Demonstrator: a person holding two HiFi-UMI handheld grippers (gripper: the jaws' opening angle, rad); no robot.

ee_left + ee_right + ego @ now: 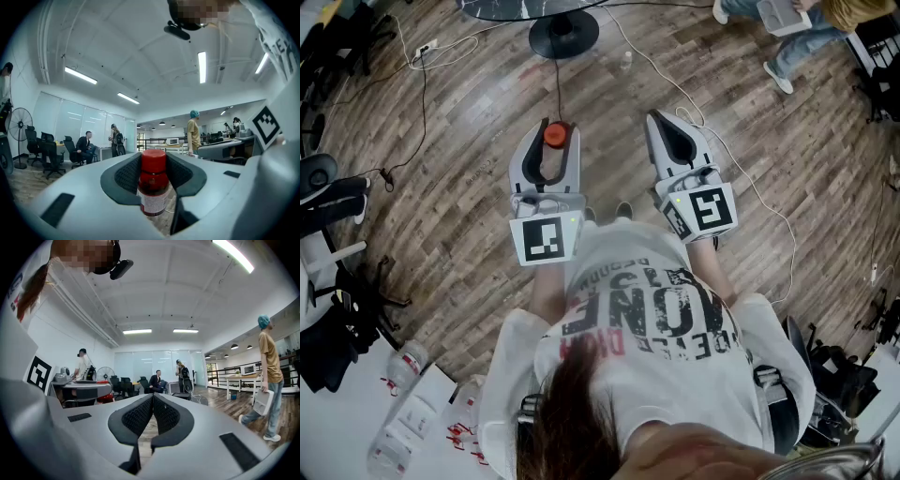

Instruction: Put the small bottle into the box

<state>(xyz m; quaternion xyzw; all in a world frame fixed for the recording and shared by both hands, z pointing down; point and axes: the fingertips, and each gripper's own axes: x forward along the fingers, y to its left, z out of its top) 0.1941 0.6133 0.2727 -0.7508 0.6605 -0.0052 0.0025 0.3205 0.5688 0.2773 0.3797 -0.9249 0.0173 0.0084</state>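
A small bottle (153, 186) with a red cap and a pale label stands upright between the black pads of my left gripper (153, 164), which is shut on it. From the head view only its red cap (555, 134) shows, at the tips of the left gripper (554, 141), held out in front of the person's chest above the wooden floor. My right gripper (667, 127) is held level beside it, about a hand's width to the right. Its pads (140, 416) meet at the tips with nothing between them, so my right gripper (153, 401) is shut. No box is in view.
A white table corner (431, 394) at the lower left carries several clear plastic bottles (403, 367). A black round table base (563, 36) stands ahead, and cables (422, 84) trail over the floor. One person (787, 33) walks at the top right; others stand or sit by distant desks.
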